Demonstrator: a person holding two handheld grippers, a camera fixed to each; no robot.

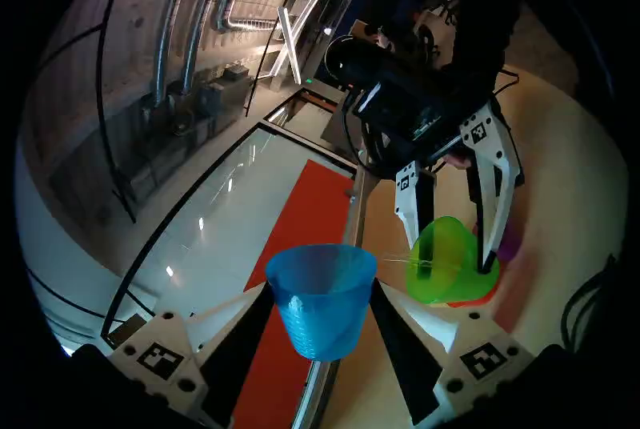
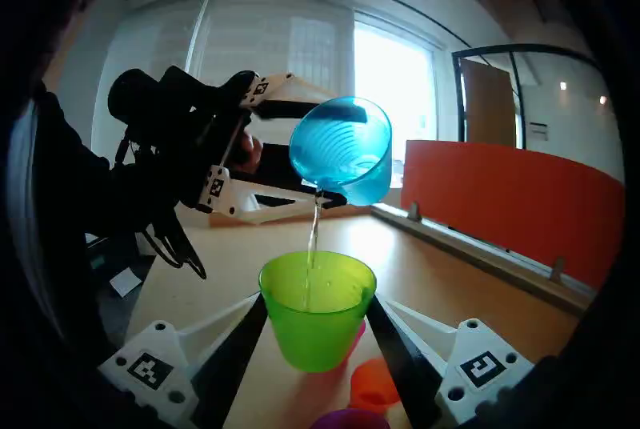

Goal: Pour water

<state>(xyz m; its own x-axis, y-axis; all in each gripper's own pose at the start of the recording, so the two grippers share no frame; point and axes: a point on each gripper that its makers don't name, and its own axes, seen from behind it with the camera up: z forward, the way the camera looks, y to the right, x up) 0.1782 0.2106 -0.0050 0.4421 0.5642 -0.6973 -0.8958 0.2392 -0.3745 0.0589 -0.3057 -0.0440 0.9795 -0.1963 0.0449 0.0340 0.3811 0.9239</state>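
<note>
We clamp the tilted blue cup [image 2: 342, 149] in the left gripper [image 1: 322, 294]; thin water [image 2: 312, 241] falls from it into the upright green cup [image 2: 317, 321] grasped in our right gripper [image 2: 318, 333], over the table [image 2: 456, 289].

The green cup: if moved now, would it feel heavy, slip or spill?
Likely light: the green cup looks thin translucent plastic, though water from the blue cup adds weight. Its smooth tapered wall might slip in the right tool. Tilting it may spill.
</note>
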